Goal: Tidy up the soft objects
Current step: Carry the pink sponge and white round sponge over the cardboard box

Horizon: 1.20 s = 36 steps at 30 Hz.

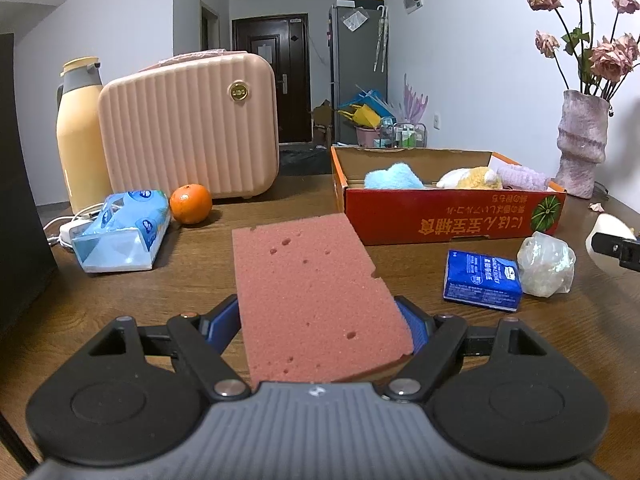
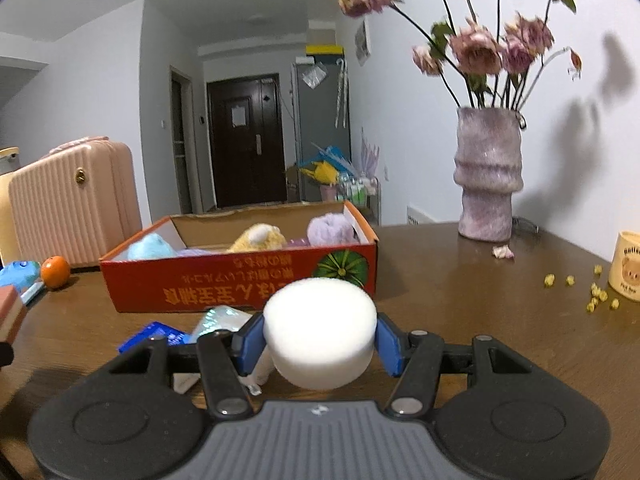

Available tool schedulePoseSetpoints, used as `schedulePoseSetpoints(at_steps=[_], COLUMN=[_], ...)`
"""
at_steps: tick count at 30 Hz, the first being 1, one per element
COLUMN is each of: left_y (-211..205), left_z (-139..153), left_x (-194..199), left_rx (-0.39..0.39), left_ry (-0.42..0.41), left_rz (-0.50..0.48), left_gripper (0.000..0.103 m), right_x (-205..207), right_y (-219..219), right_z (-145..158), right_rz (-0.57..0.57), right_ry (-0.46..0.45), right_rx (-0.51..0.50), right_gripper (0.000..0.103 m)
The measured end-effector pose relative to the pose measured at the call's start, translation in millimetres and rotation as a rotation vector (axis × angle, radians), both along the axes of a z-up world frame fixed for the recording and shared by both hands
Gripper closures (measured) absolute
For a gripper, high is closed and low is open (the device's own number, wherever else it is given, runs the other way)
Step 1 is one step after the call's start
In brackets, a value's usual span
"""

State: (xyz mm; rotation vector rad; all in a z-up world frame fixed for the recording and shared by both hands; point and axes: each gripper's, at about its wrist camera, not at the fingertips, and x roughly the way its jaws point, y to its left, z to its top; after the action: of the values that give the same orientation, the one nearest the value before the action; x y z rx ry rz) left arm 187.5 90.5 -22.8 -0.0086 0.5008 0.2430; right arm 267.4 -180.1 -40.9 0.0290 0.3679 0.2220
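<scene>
My left gripper [image 1: 316, 306] is shut on a flat pink sponge [image 1: 308, 276], which sticks out forward above the wooden table. My right gripper [image 2: 320, 332] is shut on a round white sponge [image 2: 320, 320], its blue pads pressing both sides, held above the table. The white sponge also shows at the right edge of the left wrist view [image 1: 608, 236]. Ahead stands an open red cardboard box [image 1: 452, 222] [image 2: 224, 284]. In it lie a blue plush [image 1: 394, 176], a yellow plush [image 1: 472, 178] and a purple plush [image 2: 330, 230].
A pink suitcase [image 1: 188, 132], yellow thermos [image 1: 78, 136], orange [image 1: 191, 203] and tissue pack [image 1: 120, 232] are at the left. A blue packet [image 1: 482, 280] and crumpled plastic bag [image 1: 546, 264] lie before the box. A vase of flowers [image 2: 488, 176] and a cup [image 2: 626, 266] stand right.
</scene>
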Motion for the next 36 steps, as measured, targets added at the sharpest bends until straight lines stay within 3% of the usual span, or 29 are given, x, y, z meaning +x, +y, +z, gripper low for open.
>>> schedulePoseSetpoints(at_steps=[15,36], left_y=[-16.0,-52.3], left_z=[1.3,10.6], left_x=[16.4,73.4], left_rx=[0.039,0.030], left_ry=[-0.039,-0.112], left_rz=[0.004,-0.013], left_gripper=[0.021,0.021], right_x=[4.0,38.6], right_y=[18.9,31.4], right_z=[6.5,10.8], right_rz=[-0.007,0.021], right_ry=[-0.130,-0.195], right_rx=[-0.032,-0.025], right_gripper=[0.046,0.046])
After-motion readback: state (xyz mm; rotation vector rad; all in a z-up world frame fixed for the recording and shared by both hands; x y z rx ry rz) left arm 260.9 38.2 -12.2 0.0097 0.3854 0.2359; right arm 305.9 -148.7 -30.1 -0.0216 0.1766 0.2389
